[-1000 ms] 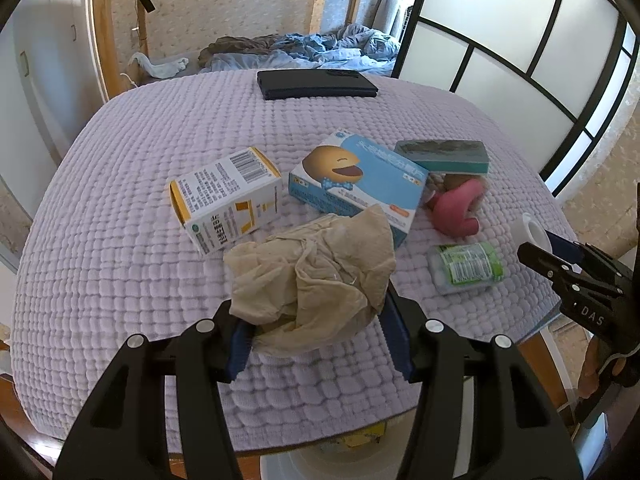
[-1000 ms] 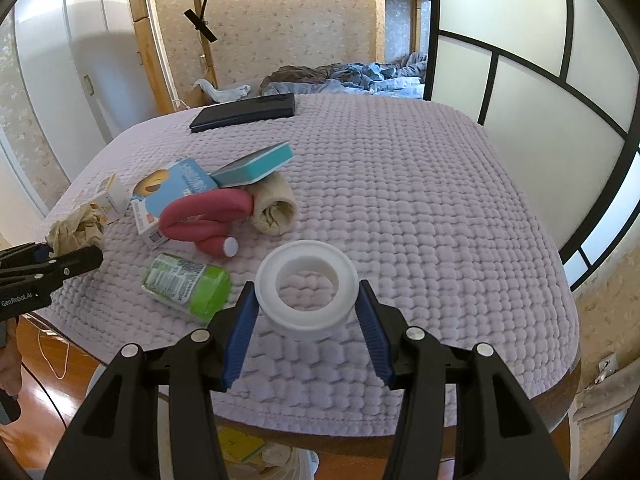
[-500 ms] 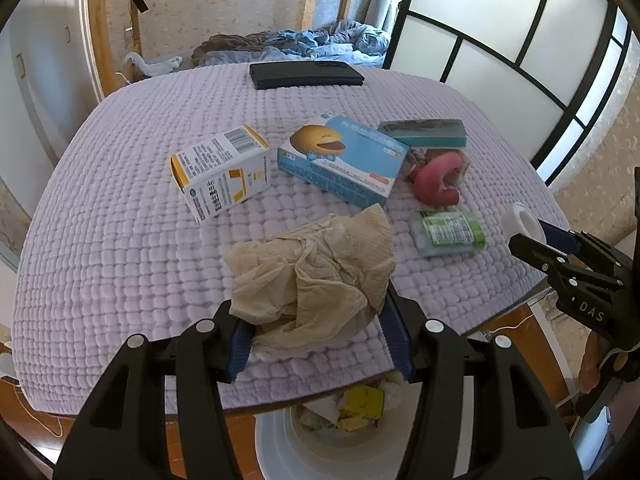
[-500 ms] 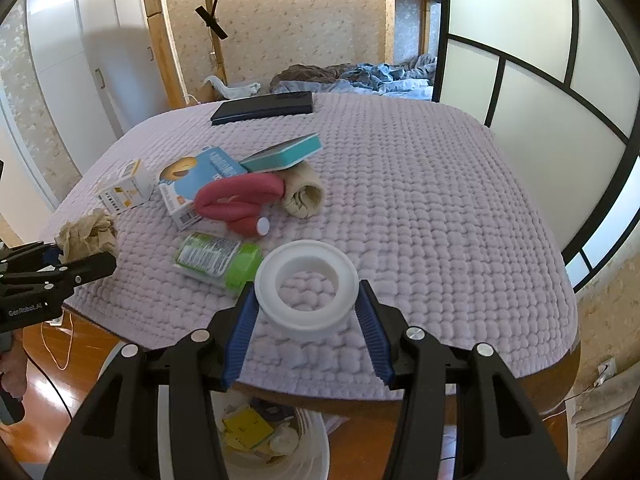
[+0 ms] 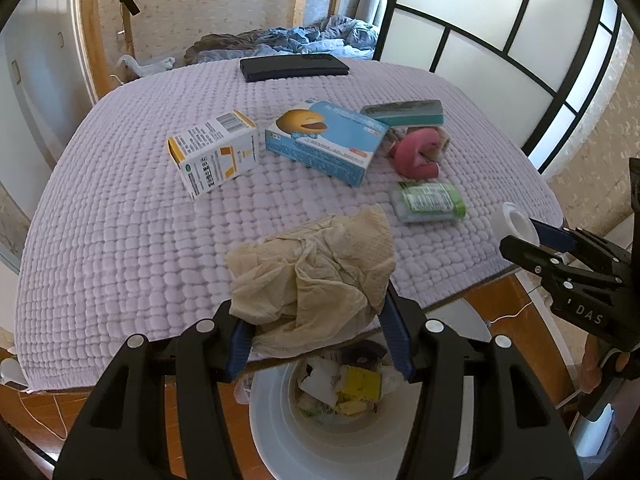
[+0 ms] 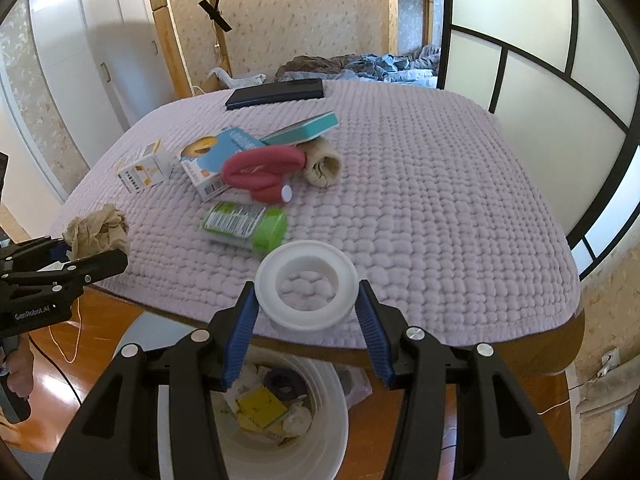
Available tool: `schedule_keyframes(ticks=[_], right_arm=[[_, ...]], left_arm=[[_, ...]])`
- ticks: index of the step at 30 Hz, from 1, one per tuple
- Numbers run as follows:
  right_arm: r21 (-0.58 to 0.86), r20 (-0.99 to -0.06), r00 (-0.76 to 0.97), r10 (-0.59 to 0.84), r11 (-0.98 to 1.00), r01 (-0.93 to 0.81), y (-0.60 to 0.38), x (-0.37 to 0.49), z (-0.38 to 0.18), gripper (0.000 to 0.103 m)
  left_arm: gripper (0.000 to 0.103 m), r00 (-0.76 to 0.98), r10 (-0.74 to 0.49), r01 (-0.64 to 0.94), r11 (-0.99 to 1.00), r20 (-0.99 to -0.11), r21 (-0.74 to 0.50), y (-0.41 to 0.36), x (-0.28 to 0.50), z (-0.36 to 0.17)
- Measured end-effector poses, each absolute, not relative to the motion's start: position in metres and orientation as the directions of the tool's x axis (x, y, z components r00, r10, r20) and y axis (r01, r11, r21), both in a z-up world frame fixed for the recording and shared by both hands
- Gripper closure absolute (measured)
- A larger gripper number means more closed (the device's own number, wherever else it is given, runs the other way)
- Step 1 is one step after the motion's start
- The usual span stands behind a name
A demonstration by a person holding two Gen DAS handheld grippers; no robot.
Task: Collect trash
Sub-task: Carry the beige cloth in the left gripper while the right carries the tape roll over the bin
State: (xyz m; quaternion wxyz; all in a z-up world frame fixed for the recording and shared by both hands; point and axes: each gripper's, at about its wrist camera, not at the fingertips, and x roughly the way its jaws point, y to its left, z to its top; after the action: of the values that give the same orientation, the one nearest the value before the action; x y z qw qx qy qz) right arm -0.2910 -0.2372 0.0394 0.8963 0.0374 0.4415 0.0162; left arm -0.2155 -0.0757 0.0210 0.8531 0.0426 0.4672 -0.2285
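looking through the left wrist view first: the left claw (image 5: 316,334) is clenching a crumpled beige paper wad (image 5: 316,268), holding it up over the near edge of the table (image 5: 120,240), which is wearing a lilac quilted cover. right below the claw a white trash bin (image 5: 320,436) is sitting on the wooden floor with scraps already in it. further back on the table a white and yellow carton (image 5: 214,152), a blue box with a cartoon face (image 5: 326,140), a pink curved thing (image 5: 416,156) and a green labelled bottle (image 5: 428,202) are lying near each other. over at the right edge the right claw (image 5: 532,240) is poking in, gripping a white ring (image 5: 516,222).

switching to the right wrist view: the right claw (image 6: 306,312) is squeezing that white ring (image 6: 306,290) between its blue pads, hanging past the table (image 6: 440,200) edge with the trash bin (image 6: 320,432) under it. the left claw (image 6: 86,254) is showing at the left with the paper wad (image 6: 98,230) in it. the green bottle (image 6: 244,224) is lying just beyond the ring.
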Motion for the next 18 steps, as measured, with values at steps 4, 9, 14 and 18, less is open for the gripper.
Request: schedule_keyframes(ticks=[4, 9, 14, 18], right_arm=[[0.082, -0.797, 0.601, 0.066, 0.997, -0.001, -0.231, -0.295, 0.037, 0.054], [0.086, -0.806, 0.588, 0.071, 0.996, -0.002, -0.227, -0.300, 0.034, 0.054], [0.089, -0.811, 0.580, 0.075, 0.996, -0.005, -0.222, -0.306, 0.033, 0.054], [0.094, -0.815, 0.574, 0.078, 0.996, -0.002, -0.221, -0.310, 0.032, 0.054]], left_arm=[[0.047, 0.448, -0.354, 0.447, 0.884, -0.821, -0.137, -0.078, -0.224, 0.019], [0.047, 0.430, -0.366, 0.463, 0.874, -0.826, -0.146, -0.083, -0.233, 0.017], [0.047, 0.418, -0.372, 0.479, 0.866, -0.829, -0.147, -0.086, -0.241, 0.015], [0.047, 0.404, -0.380, 0.487, 0.859, -0.832, -0.156, -0.088, -0.247, 0.014]])
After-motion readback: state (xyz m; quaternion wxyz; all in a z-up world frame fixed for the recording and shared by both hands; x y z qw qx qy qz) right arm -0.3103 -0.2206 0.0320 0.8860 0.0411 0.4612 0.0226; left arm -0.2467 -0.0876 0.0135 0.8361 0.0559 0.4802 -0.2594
